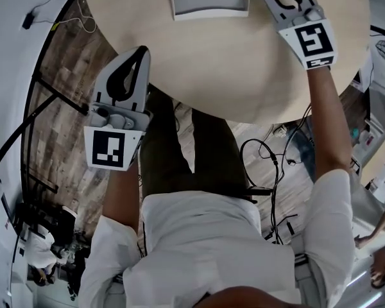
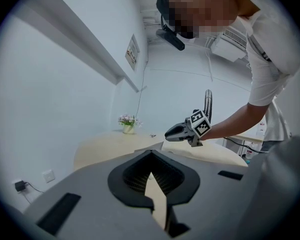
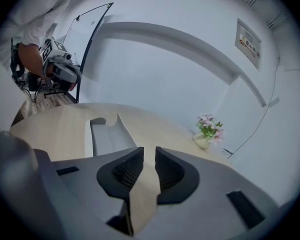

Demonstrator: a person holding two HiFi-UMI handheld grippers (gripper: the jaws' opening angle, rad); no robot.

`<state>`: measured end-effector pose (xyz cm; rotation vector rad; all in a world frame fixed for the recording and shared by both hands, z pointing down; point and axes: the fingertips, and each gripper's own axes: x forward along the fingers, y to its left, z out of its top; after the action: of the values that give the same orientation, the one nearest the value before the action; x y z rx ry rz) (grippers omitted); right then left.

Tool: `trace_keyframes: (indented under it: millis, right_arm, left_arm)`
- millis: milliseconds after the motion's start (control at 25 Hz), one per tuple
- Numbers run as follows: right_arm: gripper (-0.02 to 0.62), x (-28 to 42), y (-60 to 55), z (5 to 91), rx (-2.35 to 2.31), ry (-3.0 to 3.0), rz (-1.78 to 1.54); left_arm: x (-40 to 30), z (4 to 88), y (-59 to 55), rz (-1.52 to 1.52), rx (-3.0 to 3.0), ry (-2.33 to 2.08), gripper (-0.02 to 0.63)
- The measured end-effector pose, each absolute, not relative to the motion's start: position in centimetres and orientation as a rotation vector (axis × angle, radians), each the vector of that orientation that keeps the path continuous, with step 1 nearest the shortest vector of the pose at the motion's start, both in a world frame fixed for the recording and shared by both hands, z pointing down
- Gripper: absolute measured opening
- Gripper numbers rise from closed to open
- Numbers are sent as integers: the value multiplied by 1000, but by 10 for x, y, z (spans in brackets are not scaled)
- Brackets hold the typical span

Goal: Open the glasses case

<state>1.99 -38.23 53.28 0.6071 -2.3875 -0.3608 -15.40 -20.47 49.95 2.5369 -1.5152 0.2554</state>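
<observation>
The glasses case (image 1: 208,0), pale grey, lies open on the round beige table (image 1: 244,76) at its far side. In the right gripper view the glasses case (image 3: 107,136) shows its hollow inside, just left of and beyond the jaws. My right gripper (image 3: 149,151) hovers over the table beside the case, open by a narrow gap with nothing in it; its marker cube (image 1: 316,42) sits at the upper right. My left gripper (image 1: 140,51) hangs at the table's near left edge, away from the case. Its tips meet, so it is shut on nothing.
A small pot of pink flowers (image 3: 207,131) stands on the table's far side near the white wall. Black cables (image 1: 269,165) trail over the wood floor under the table. Another person (image 1: 382,236) stands at the lower right.
</observation>
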Motion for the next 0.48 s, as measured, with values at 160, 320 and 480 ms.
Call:
trace_keyframes:
  millis: [160, 320, 480]
  right_arm:
    - [63, 23, -363, 456, 783, -2420, -427]
    - [54, 34, -316, 355, 1043, -2483, -372]
    - [37, 46, -260, 269, 1270, -2440, -462]
  left_arm:
    - [-171, 460, -205, 142, 2506, -1519, 12]
    - [-175, 400, -199, 86, 2562, -1455, 12]
    - [-179, 338, -196, 10, 2646, -1410, 12]
